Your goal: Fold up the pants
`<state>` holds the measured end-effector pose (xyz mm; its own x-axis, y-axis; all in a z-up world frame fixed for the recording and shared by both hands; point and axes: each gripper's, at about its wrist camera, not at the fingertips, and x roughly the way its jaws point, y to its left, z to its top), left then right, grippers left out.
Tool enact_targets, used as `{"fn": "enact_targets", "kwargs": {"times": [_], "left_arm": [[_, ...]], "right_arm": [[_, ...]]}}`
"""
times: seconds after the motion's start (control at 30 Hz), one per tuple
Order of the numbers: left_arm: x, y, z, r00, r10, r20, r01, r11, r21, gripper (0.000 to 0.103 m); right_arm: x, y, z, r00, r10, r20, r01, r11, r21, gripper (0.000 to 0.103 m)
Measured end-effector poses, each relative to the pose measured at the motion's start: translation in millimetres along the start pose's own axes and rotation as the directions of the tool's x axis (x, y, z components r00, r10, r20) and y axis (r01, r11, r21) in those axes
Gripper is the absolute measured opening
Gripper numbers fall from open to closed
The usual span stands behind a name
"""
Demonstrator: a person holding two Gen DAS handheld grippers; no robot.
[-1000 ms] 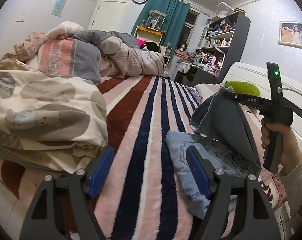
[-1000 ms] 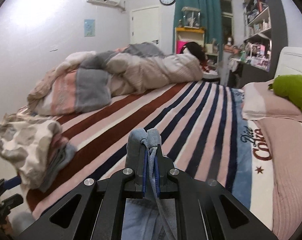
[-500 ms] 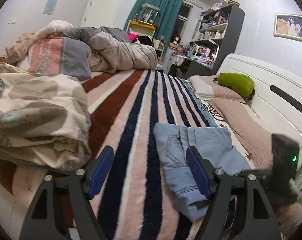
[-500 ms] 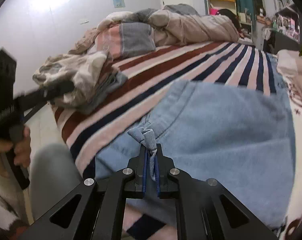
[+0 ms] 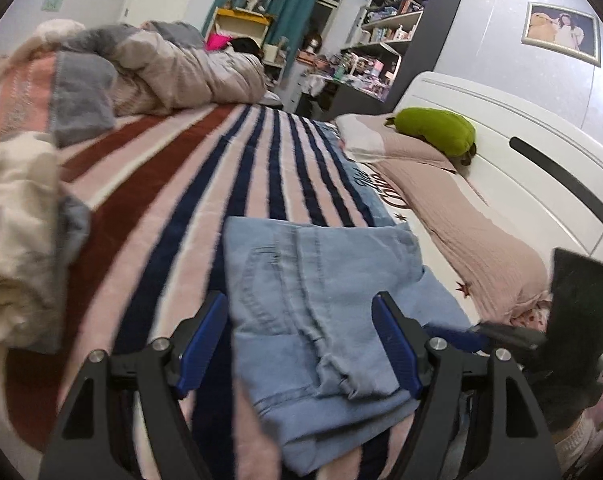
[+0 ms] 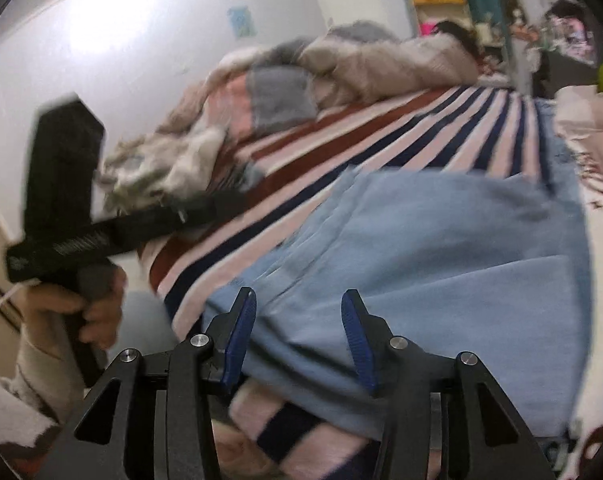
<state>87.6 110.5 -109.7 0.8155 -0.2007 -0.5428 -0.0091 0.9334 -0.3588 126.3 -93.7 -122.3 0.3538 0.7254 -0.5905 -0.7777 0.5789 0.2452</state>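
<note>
Folded pants lie flat on striped bed, lower centre of frame, long axis running from me toward far headboard side. My left gripper jaws wide, empty. My right gripper jaws opening, denim between, unpressed.

Black grippers (blue pads)

pants: light blue denim, folded into a flat bundle
pose: lying flat, seam and pocket facing up
place: directly ahead of left gripper, below its open fingers
</note>
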Motion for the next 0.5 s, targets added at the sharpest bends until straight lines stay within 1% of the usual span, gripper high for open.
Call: {"fn": "enact_targets", "kwargs": {"times": [0.07, 0.13, 0.2, 0.23, 0.27, 0.3, 0.33, 0.37, 0.4, 0.43, 0.47, 0.5], "left_arm": [[19.9, -1.3, 2.6, 0.999, -0.013, -0.033, 0.013, 1.000, -0.010, 0.071], [35.9, -3.7, 4.3, 0.998, -0.013, -0.054, 0.012, 1.000, -0.007, 0.071], [53.5, -6.9, 4.5, 0.997, 0.011, -0.082, -0.010, 1.000, 0.004, 0.065], [59.1, -8.0, 4.3, 0.996, 0.021, -0.090, -0.020, 1.000, 0.012, 0.058], [65.1, -9.6, 3.7, 0.995, 0.030, -0.100, -0.028, 0.999, 0.017, 0.054], [70.3, -11.7, 2.9, 0.993, 0.037, -0.109, -0.035, 0.999, 0.023, 0.053], [74.3, -13.9, 2.4, 0.992, 0.044, -0.116, -0.040, 0.999, 0.031, 0.048], [77.1, -16.5, 1.6, 0.991, 0.053, -0.122, -0.048, 0.998, 0.041, 0.035], [78.0, -19.5, 0.8, 0.991, 0.062, -0.123, -0.056, 0.997, 0.054, 0.029], [77.2, -21.8, 0.4, 0.991, 0.060, -0.117, -0.053, 0.997, 0.061, 0.017], [74.6, -24.2, 0.2, 0.993, 0.044, -0.107, -0.037, 0.997, 0.066, 0.010], [70.9, -26.8, 0.2, 0.995, 0.032, -0.096, -0.025, 0.997, 0.074, 0.008]], "right_arm": [[-20.5, -16.7, 1.5, 0.997, -0.051, 0.050, 0.050, 0.998, 0.026, 0.042], [-35.1, -30.9, 0.8, 0.994, -0.081, 0.079, 0.077, 0.996, 0.051, 0.043], [-46.7, -47.2, -2.4, 0.990, -0.097, 0.099, 0.089, 0.992, 0.085, 0.043], [-50.8, -54.5, -4.7, 0.989, -0.102, 0.106, 0.091, 0.991, 0.102, 0.043], [-53.8, -61.4, -6.8, 0.988, -0.105, 0.112, 0.092, 0.989, 0.119, 0.043], [-55.8, -68.1, -9.2, 0.988, -0.105, 0.115, 0.089, 0.987, 0.137, 0.043], [-56.9, -74.3, -11.5, 0.988, -0.104, 0.117, 0.085, 0.985, 0.153, 0.043], [-58.3, -78.7, -13.2, 0.988, -0.104, 0.118, 0.084, 0.983, 0.163, 0.043], [-58.6, -83.4, -15.3, 0.987, -0.106, 0.119, 0.084, 0.981, 0.175, 0.043], [-58.1, -87.3, -16.8, 0.987, -0.108, 0.120, 0.085, 0.979, 0.184, 0.043], [-56.8, -91.9, -17.7, 0.987, -0.110, 0.120, 0.085, 0.977, 0.197, 0.043], [-54.8, -94.1, -17.1, 0.987, -0.110, 0.120, 0.084, 0.975, 0.206, 0.043]]}}
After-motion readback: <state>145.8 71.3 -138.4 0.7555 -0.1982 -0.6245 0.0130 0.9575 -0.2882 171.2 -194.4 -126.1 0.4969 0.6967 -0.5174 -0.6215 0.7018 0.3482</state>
